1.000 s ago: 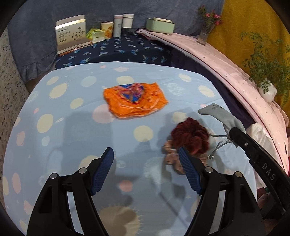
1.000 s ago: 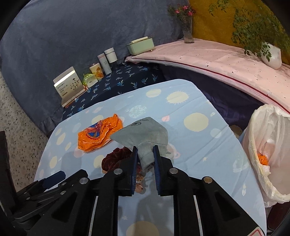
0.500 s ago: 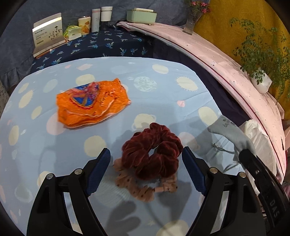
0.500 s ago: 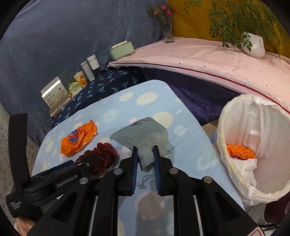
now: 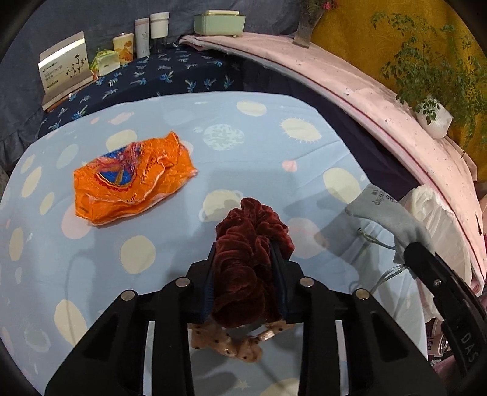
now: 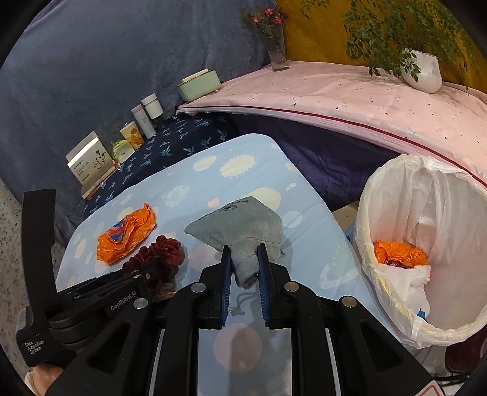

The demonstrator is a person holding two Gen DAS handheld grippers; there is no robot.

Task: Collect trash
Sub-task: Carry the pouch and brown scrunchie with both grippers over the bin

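My left gripper (image 5: 243, 252) is closing, and its blue pads press on a dark red velvet scrunchie (image 5: 249, 228) bunched between them on the spotted blue tablecloth (image 5: 152, 249). A tan dotted scrunchie (image 5: 231, 344) lies just under the jaws. An orange plastic wrapper (image 5: 131, 179) lies flat further back on the left. My right gripper (image 6: 243, 252) is shut on the neck of a grey drawstring pouch (image 6: 243, 222), held just above the cloth. A white-lined trash bin (image 6: 426, 189) stands off the table's right edge with orange trash (image 6: 398, 252) inside.
At the back, a dark blue patterned surface carries a card box (image 5: 65, 68), small bottles (image 5: 143, 36) and a green box (image 5: 219, 21). A pink-covered ledge (image 6: 350, 97) curves along the right with a flower vase (image 6: 275, 45) and a potted plant (image 6: 421, 70).
My left gripper moved forward over the red scrunchie and closed its jaws on it. The right gripper carried the grey pouch rightward, bringing the bin fully into view.
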